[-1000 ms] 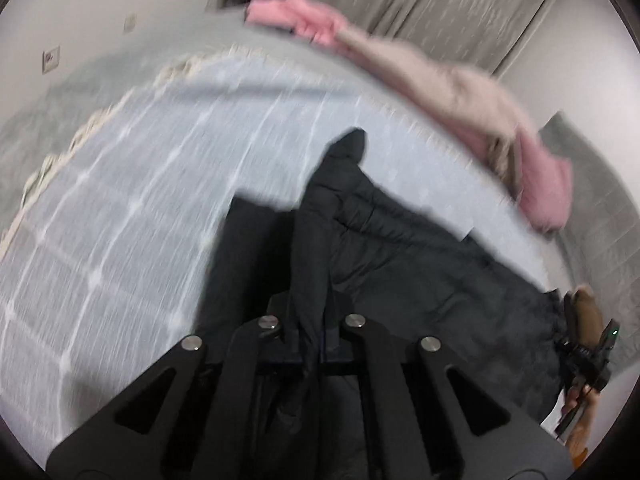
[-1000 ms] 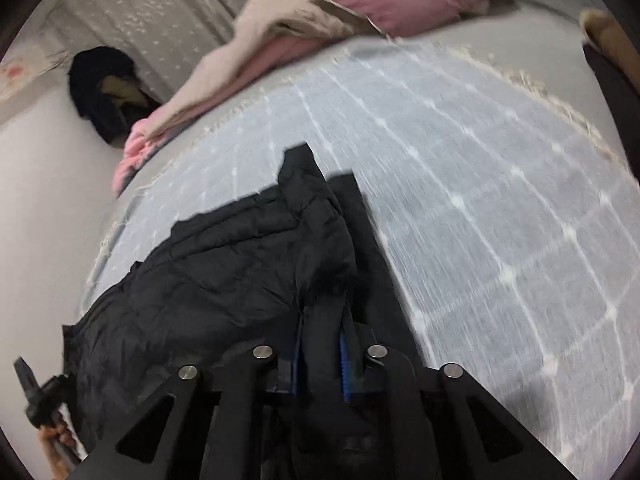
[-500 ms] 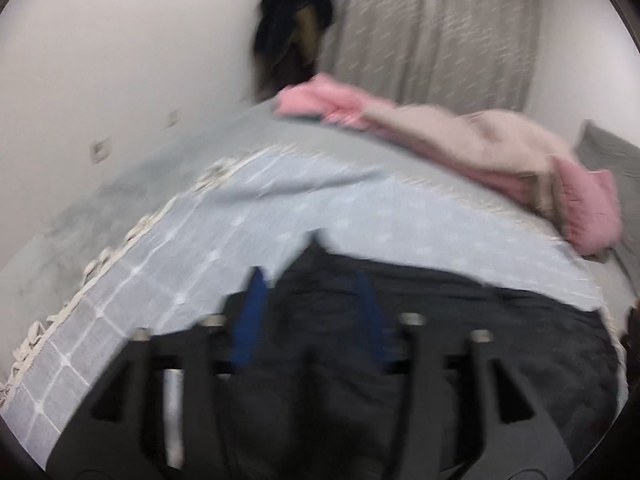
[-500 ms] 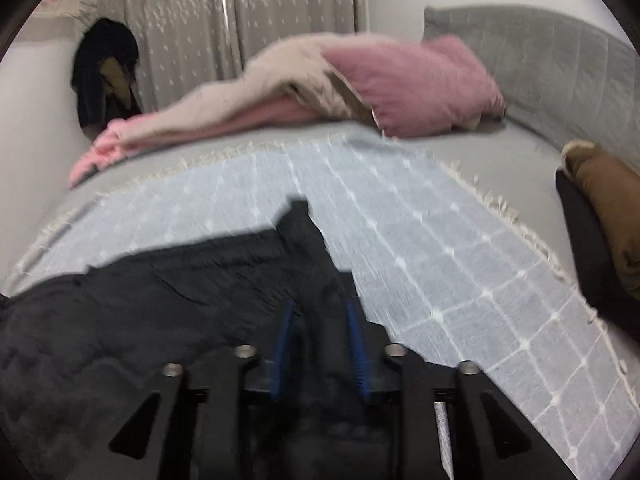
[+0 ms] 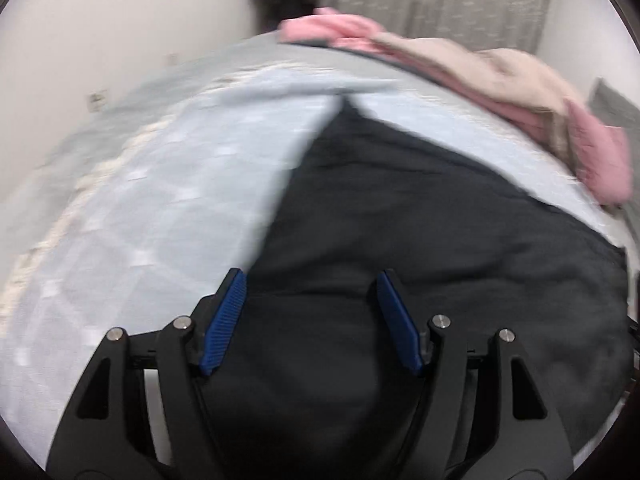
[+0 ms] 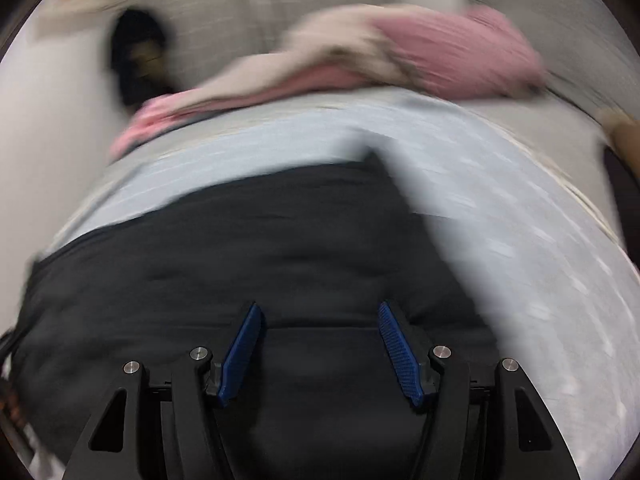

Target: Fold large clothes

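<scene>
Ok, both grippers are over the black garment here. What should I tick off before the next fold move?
1. Left gripper open, nothing between its fingers: ok.
2. Right gripper open, nothing held: ok.
3. Black quilted garment lying on the light blue checked blanket: ok.
4. Garment apart from the pink and beige clothes pile: ok.
5. Garment edges aligned: cannot tell, frames blurred.

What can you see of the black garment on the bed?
The black padded garment looks like a matte, lightly quilted jacket, soft and puffy, with faint stitch lines. It lies spread flat on the pale blue grid-patterned blanket, one narrow end tapering to a point toward the far pink clothes. Both views are blurred. The left gripper and right gripper are open above it, fingers apart, holding nothing.
</scene>
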Motion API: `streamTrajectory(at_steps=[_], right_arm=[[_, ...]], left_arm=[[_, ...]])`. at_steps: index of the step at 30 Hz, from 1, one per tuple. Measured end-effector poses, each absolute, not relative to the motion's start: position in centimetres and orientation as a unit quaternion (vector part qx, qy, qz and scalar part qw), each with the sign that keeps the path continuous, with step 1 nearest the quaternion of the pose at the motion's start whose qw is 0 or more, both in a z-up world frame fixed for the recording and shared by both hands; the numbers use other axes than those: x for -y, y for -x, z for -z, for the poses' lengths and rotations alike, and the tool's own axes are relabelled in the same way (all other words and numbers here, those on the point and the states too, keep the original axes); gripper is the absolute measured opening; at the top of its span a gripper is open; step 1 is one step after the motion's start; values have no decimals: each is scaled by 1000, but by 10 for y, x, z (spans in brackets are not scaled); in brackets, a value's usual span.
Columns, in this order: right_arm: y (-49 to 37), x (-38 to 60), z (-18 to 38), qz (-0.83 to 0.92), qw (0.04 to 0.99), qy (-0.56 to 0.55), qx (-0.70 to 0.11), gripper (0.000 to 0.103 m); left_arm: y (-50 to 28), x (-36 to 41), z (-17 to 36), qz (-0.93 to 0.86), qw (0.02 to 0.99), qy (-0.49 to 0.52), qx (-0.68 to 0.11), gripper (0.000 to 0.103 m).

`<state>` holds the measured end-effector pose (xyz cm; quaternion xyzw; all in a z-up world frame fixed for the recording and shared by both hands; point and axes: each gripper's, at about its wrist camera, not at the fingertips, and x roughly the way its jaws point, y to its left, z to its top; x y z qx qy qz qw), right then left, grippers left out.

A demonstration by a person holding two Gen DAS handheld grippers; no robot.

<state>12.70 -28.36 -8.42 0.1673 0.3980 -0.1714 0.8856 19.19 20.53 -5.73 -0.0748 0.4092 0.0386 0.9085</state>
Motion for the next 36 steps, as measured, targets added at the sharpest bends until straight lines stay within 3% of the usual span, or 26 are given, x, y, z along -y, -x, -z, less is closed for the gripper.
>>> streamTrajectory(at_steps=[4,7,10,15,28,33,36], right_arm=[[-95,324,78,199,865,-238,-395,63],[-79,309,52,171,879,-241,-374,63],[-71,285,34,142,894,-205,-371,67],[-69,227,21,95,909,-137,-381,72],[-95,157,44,47,906,-51,-417,73],[-99,145,47,44,907,-38,-416,73],[-105,142,48,47,908,-38,-416,73]], left_arm=[[-169,-242,48,-46,897,144,-415,70],[-143,-255,32,-27,886,210,-412,90],[-128,-257,26,-8,868,257,-425,95],[-102,-252,44,9,825,317,-467,96],[-97,-210,104,60,776,401,-483,95],[-110,-202,106,57,795,406,-446,80],[-123,-207,113,51,791,443,-419,59]])
